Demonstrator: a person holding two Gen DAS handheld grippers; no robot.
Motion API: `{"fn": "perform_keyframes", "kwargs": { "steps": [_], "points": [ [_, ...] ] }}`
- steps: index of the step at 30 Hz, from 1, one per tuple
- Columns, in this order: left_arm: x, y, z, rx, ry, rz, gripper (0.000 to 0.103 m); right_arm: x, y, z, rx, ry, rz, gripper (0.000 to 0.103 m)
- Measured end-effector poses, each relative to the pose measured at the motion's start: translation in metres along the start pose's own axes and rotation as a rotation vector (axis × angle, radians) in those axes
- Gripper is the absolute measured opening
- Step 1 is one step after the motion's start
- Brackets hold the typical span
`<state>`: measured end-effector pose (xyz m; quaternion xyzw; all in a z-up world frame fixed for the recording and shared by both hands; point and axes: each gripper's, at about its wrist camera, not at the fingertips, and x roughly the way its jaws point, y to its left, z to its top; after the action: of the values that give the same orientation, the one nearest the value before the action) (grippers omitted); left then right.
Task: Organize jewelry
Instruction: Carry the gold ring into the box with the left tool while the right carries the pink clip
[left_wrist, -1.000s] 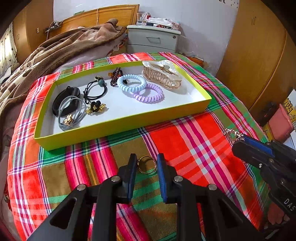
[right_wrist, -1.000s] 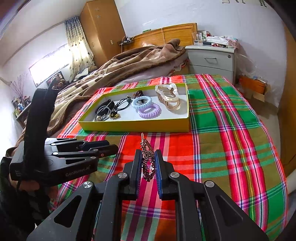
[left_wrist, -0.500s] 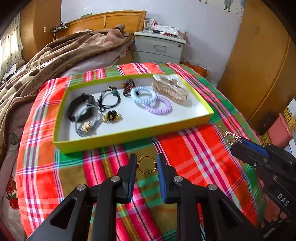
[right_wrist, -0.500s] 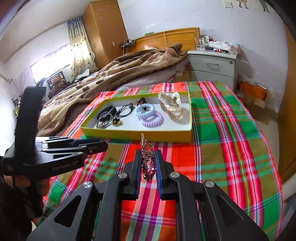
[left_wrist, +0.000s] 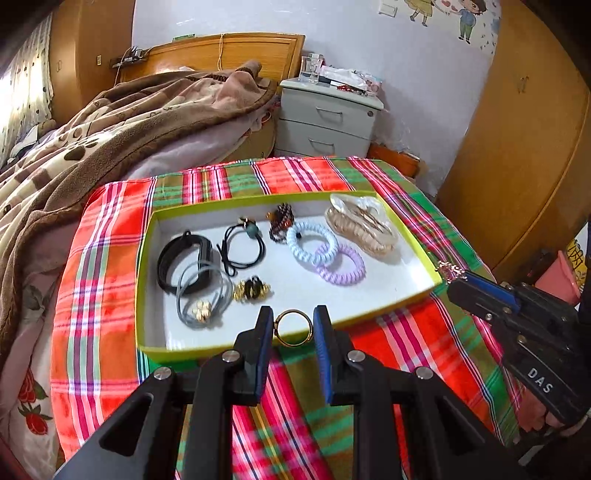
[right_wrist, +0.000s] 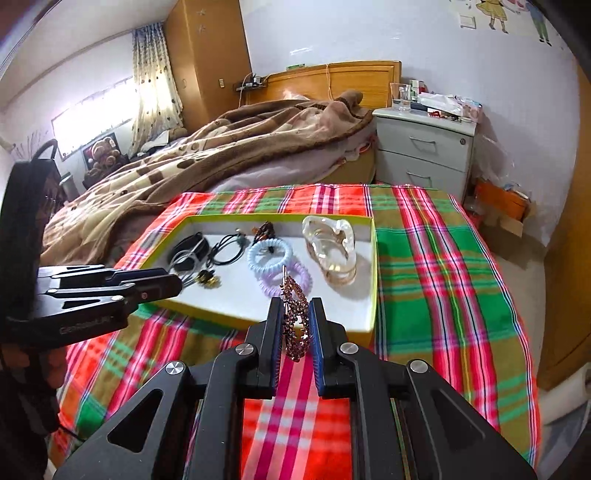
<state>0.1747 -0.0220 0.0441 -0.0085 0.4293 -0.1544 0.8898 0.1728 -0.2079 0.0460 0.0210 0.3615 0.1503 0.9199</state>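
A yellow-green tray (left_wrist: 144, 258) with a white floor lies on the plaid cloth and holds hair ties, coil bands and a clear claw clip (left_wrist: 364, 225). My left gripper (left_wrist: 293, 326) is shut on a gold ring (left_wrist: 293, 328), held in the air over the tray's near rim. My right gripper (right_wrist: 295, 321) is shut on a beaded rhinestone hair clip (right_wrist: 293, 321), raised before the tray's near right part (right_wrist: 373, 280). In the left wrist view the right gripper (left_wrist: 452, 275) shows beside the tray's right corner, with the clip's end (left_wrist: 448, 268) sticking out.
The plaid-covered table (left_wrist: 406, 354) stands beside a bed with a brown blanket (left_wrist: 110, 140). A grey nightstand (left_wrist: 325, 122) is behind it and wooden wardrobes (left_wrist: 517, 147) stand on the right. Inside the tray lie a black band (left_wrist: 177, 266), blue coil (left_wrist: 310, 242) and purple coil (left_wrist: 341, 266).
Both grippers have risen and moved forward toward the tray with their items. The ring now hangs over the tray's near rim; the hair clip is over the tray's near edge.
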Motion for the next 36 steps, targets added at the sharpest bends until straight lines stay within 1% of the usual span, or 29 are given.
{"fn": "perform_keyframes", "kwargs": {
  "steps": [3,6,11,15,20,28,36],
  "points": [
    [0.010,0.003,0.009,-0.017,0.012,-0.018,0.023,0.013,-0.005,0.007,-0.003,0.018,-0.005,0.014],
    [0.019,0.003,0.016,-0.015,0.016,-0.019,0.023,0.027,-0.012,0.011,0.005,0.045,0.029,0.014],
    [0.035,0.002,0.023,-0.012,0.032,-0.032,0.023,0.050,-0.015,0.011,-0.009,0.110,0.049,0.014],
    [0.049,0.001,0.024,-0.014,0.055,-0.034,0.023,0.061,-0.019,0.012,-0.010,0.137,0.053,0.014],
    [0.064,-0.001,0.024,-0.011,0.084,-0.031,0.023,0.069,-0.025,0.011,-0.020,0.162,0.039,0.014],
    [0.078,0.000,0.022,-0.014,0.114,-0.035,0.023,0.077,-0.030,0.012,-0.036,0.189,0.027,0.014],
    [0.081,-0.002,0.021,-0.005,0.111,-0.027,0.023,0.082,-0.030,0.013,-0.053,0.206,0.020,0.014]
  ]
}}
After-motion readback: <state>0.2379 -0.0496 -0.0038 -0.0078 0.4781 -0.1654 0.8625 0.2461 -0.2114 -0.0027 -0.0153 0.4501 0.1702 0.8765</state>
